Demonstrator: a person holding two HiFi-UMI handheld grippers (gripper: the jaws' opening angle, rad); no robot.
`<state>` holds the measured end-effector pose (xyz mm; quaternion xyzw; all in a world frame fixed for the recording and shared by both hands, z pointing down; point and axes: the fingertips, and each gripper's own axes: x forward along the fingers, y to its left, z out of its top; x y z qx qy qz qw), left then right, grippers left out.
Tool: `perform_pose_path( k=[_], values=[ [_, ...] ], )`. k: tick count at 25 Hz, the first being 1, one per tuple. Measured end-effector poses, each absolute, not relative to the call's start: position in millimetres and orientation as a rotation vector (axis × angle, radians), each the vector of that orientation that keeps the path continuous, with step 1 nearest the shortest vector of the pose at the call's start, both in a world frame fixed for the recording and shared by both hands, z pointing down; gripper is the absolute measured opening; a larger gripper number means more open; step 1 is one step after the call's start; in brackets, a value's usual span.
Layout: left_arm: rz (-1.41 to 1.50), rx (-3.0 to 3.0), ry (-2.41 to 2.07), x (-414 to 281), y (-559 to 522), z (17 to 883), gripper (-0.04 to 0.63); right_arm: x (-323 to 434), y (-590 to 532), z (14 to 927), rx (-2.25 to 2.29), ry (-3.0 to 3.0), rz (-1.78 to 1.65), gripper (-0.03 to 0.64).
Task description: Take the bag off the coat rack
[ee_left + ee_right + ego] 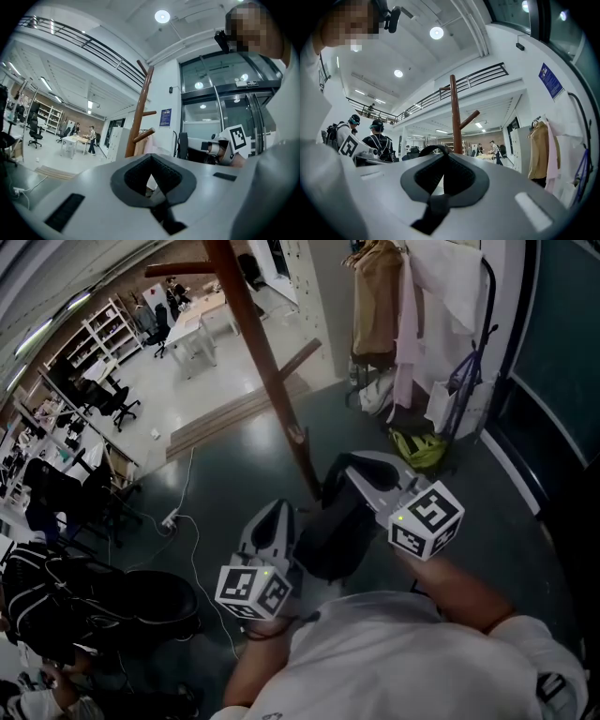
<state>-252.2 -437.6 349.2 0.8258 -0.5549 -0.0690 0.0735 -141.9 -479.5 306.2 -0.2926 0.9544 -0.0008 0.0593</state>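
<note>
The right gripper is clamped shut on a black strap of the one black bag. The bag's handle loop arches over its jaws. The left gripper, jaws pressed together, sits just beside the bag. The bag runs lengthwise between the two grippers, toward the foot of the single coat rack. Open floor lies left, and hung clothes crowd the right.

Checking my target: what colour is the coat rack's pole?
Reddish-brown wood. The wooden coat rack pole shows best in the head view.
</note>
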Motion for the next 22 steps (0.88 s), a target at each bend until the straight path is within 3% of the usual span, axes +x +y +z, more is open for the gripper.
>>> perform_pose_path(
  k=[22],
  values=[
    [-0.219, 2.35, -1.729, -148.5, -316.0, 369.5, 0.006, -43.5, -372.6, 347.2, -0.769, 2.966, -0.128, 0.026]
  ],
)
